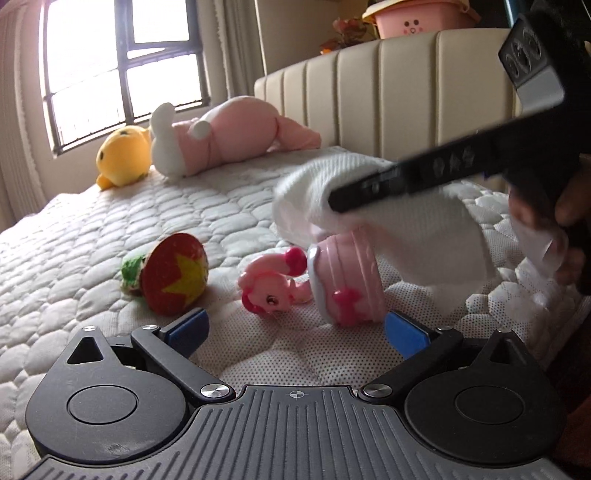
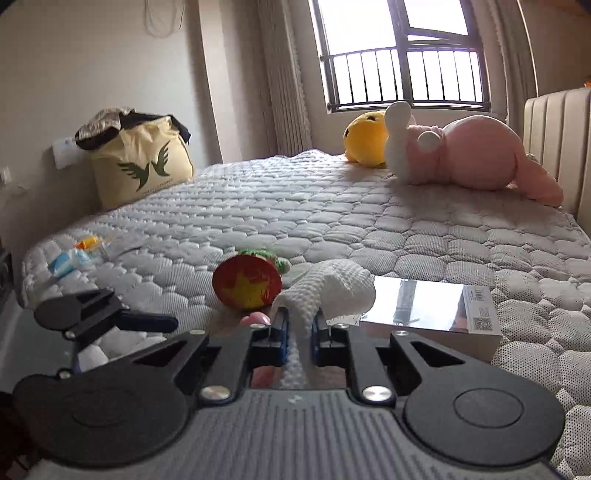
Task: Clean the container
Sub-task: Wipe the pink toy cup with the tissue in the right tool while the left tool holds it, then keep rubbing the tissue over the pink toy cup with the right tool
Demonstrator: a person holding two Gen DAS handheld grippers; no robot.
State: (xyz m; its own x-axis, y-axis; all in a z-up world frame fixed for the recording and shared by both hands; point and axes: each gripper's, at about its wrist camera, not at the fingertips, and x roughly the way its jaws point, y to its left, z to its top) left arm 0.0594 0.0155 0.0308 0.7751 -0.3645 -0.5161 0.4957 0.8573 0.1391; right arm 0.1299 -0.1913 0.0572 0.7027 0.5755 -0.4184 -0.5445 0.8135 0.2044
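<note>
I am working in a home bedroom. Under my cameras spreads a bare white quilted mattress (image 2: 332,221) with a cream padded upholstered headboard (image 1: 388,96) at one side. A barred window with a dark frame (image 2: 406,66) and pale ribbed curtains (image 2: 284,81) let daylight in. A large pink plush rabbit (image 2: 461,155) and a round yellow plush toy (image 2: 364,138) lie near the window. A cream cloth tote bag with a green bird print (image 2: 142,162) stands against the wall, stuffed with clothing. A pink plastic tub with a cartoon face (image 1: 417,20) sits behind the headboard.
</note>
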